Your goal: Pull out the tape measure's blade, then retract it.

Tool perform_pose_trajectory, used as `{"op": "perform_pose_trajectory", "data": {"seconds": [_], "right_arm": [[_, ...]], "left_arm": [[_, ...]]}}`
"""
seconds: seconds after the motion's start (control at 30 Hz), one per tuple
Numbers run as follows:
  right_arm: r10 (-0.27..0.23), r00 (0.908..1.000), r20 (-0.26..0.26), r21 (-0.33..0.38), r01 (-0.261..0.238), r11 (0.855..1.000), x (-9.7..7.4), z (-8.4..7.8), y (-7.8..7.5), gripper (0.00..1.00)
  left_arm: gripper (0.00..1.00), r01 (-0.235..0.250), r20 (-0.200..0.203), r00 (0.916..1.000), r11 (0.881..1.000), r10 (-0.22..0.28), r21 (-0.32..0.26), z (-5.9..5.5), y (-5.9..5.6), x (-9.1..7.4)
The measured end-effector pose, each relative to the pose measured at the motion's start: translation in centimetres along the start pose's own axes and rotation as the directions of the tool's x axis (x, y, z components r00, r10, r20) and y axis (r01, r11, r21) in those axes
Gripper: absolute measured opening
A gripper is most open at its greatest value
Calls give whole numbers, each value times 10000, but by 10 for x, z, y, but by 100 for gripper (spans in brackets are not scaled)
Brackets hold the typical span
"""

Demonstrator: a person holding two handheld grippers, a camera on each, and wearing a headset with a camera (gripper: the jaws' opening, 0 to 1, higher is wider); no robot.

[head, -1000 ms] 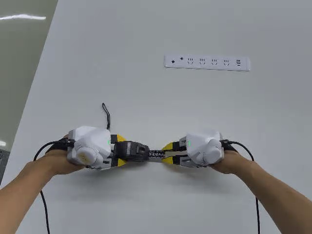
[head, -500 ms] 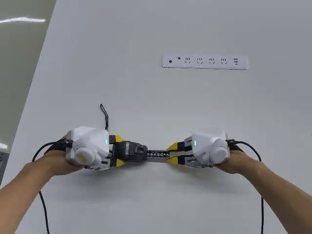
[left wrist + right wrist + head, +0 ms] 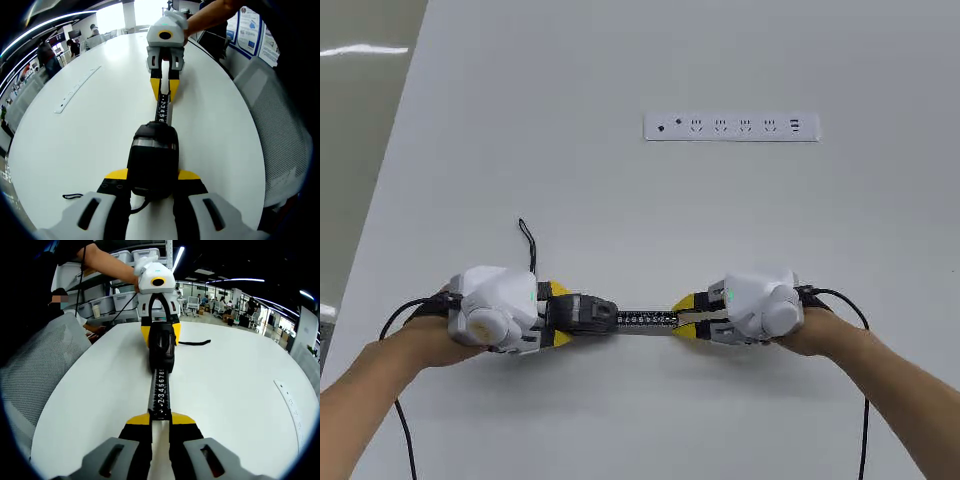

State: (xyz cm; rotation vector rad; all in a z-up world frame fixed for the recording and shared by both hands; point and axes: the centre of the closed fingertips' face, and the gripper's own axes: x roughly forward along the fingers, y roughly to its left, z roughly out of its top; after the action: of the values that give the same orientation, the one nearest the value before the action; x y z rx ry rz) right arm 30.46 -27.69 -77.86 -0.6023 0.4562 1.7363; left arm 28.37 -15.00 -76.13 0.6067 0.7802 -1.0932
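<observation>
Left tool (image 3: 561,313) is clamping the black tape measure case (image 3: 590,313). Right tool (image 3: 686,317) is pinching the blade (image 3: 645,319) end, with a short stretch showing between them.

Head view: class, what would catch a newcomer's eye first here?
Eyes go to the black tape measure clamped in the left gripper, its numbered blade stretched across to the right gripper, low on the white table. Farther back lies a white power strip.

Bright overhead light, soft shadows, fisheye-warped edges.
</observation>
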Motion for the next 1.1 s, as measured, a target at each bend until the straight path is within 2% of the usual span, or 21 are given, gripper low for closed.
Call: {"op": "perform_pose_trajectory", "data": {"seconds": [0.4, 1.1], "right_arm": [[-59, 10000, -11, 112, 59, 9999, -15, -9, 1, 9], [-125, 9999, -20, 208, 125, 9997, -28, -20, 1, 9]], "left_arm": [[28, 1, -46, 10000, 10000, -1, 50, -1, 0, 0], [28, 28, -111, 9999, 10000, -27, 54, 0, 0, 0]]}}
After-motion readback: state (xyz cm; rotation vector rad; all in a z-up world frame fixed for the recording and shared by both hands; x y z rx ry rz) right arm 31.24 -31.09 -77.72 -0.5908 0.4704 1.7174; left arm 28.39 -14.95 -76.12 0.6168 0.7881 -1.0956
